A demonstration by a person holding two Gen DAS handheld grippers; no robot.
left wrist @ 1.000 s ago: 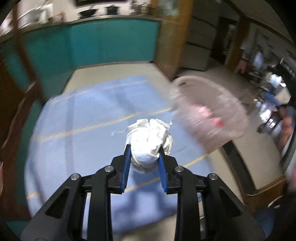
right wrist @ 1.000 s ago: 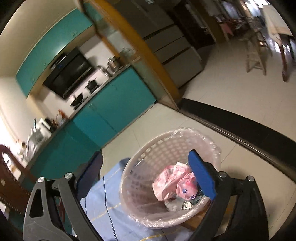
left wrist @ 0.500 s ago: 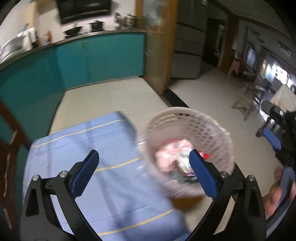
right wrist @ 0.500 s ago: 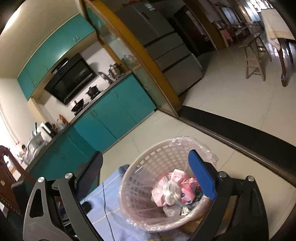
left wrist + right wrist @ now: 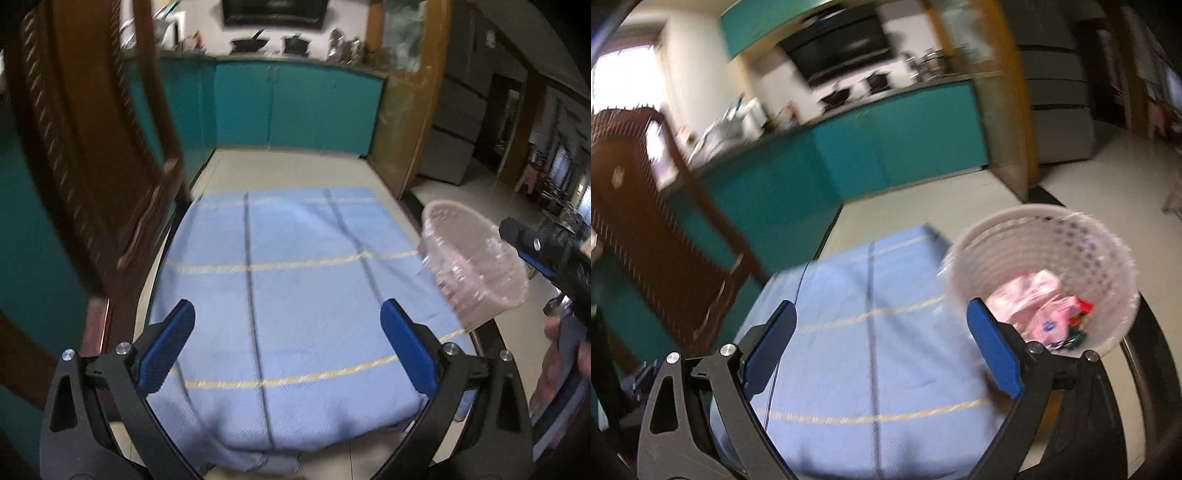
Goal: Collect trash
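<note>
A pale plastic-lined trash basket point(image 5: 1045, 273) stands at the right edge of a table covered by a blue cloth point(image 5: 871, 332). Pink and white wrappers point(image 5: 1034, 302) lie inside it. In the left wrist view the basket point(image 5: 472, 266) is blurred at the right, with the blue cloth point(image 5: 288, 280) bare in front of me. My left gripper point(image 5: 286, 343) is open and empty above the cloth's near end. My right gripper point(image 5: 879, 347) is open and empty above the cloth, left of the basket; it also shows in the left wrist view point(image 5: 546, 254).
A dark wooden chair back point(image 5: 103, 155) rises along the table's left side. Teal cabinets point(image 5: 288, 107) and a wooden door frame point(image 5: 402, 122) stand beyond the table. Tiled floor point(image 5: 1108, 192) lies to the right.
My left gripper opened and the white crumpled paper it held went into the basket. Both grippers have since swung left, away from the basket and over the cloth.
</note>
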